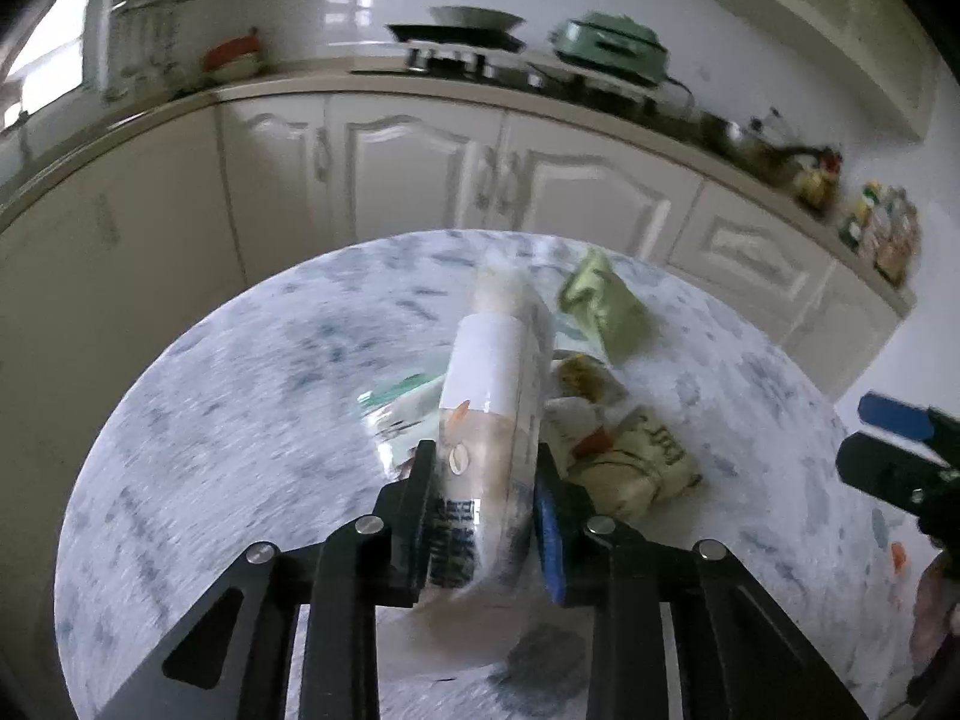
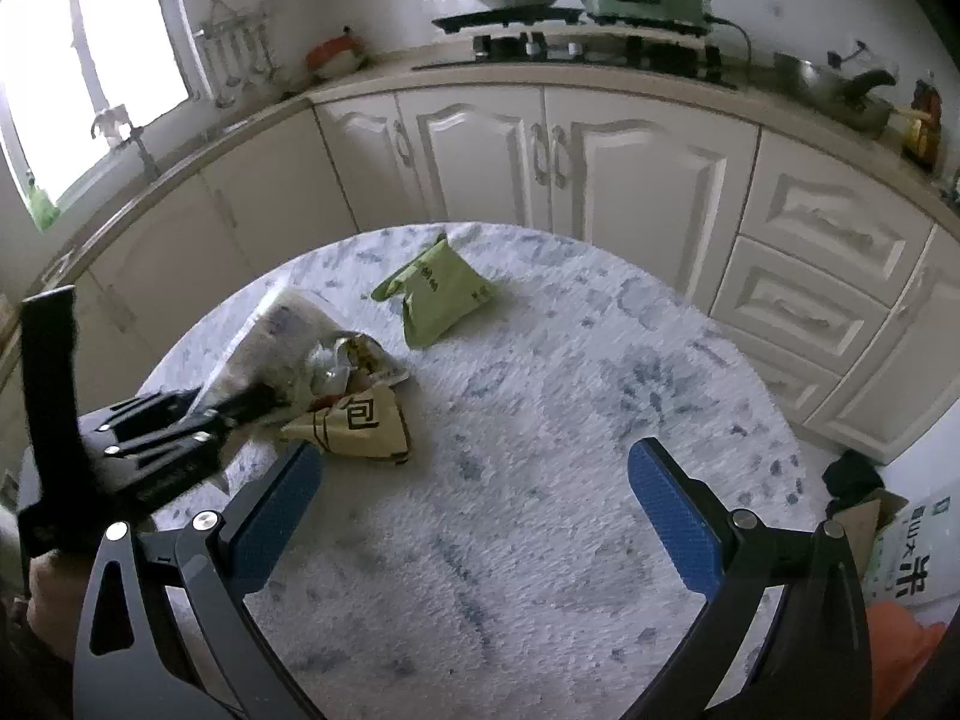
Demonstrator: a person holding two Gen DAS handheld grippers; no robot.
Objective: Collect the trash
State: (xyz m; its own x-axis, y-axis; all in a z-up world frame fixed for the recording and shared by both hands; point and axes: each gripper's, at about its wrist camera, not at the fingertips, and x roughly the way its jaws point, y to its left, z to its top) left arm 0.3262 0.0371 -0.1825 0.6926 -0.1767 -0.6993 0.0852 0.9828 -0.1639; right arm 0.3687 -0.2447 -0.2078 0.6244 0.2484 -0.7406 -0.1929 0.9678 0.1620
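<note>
Two tools: left tool clamps a wrapped roll mid-frame; right tool gapes wide over bare worktop, wrappers left of centre.

Wrappers cluster on the round table; pouch lies behind them

The desk is showing a rough, nubbly cloth cover, white flecked with grey-blue. A clear, glossy plastic packet with a smooth white paper label is catching the light. The green wrapper is looking like matt, creased film; the yellow wrapper is lying crumpled. The right tongs are wearing textured blue pads on matt black arms. The cabinet doors are shining glossy white.
</note>
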